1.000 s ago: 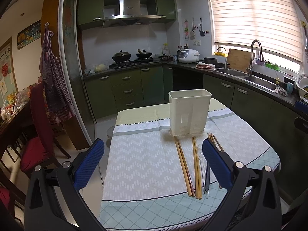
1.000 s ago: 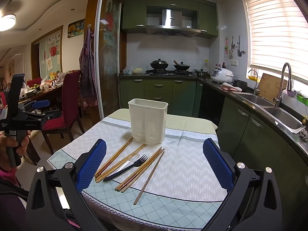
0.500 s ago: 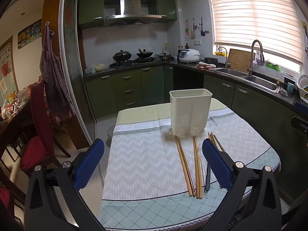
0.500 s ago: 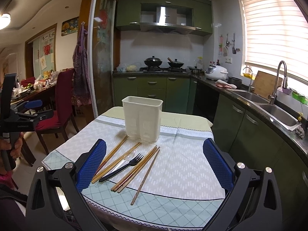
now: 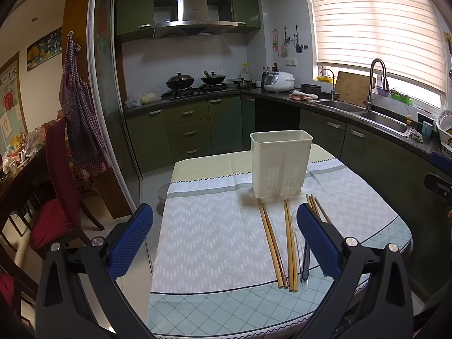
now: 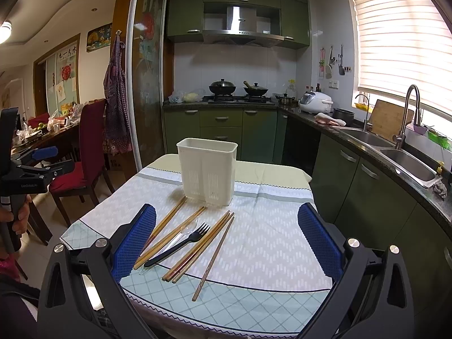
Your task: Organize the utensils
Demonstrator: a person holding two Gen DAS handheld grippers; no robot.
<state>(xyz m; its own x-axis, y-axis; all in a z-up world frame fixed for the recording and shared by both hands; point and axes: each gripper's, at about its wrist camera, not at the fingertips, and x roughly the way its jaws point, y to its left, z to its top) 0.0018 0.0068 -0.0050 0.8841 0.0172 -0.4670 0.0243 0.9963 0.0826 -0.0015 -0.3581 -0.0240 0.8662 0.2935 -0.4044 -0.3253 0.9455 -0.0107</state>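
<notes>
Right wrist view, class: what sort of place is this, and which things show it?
A home kitchen, most likely: a range hood above woks on a gas hob, a rice cooker, and a steel double sink under the window.

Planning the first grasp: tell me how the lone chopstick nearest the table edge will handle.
The lone chopstick looks thin, rigid and light, so it should lift without bending. It lies flat on the tablecloth, leaving little for an open tool to get under. Slender and probably round, it may roll or skid when nudged.
</notes>
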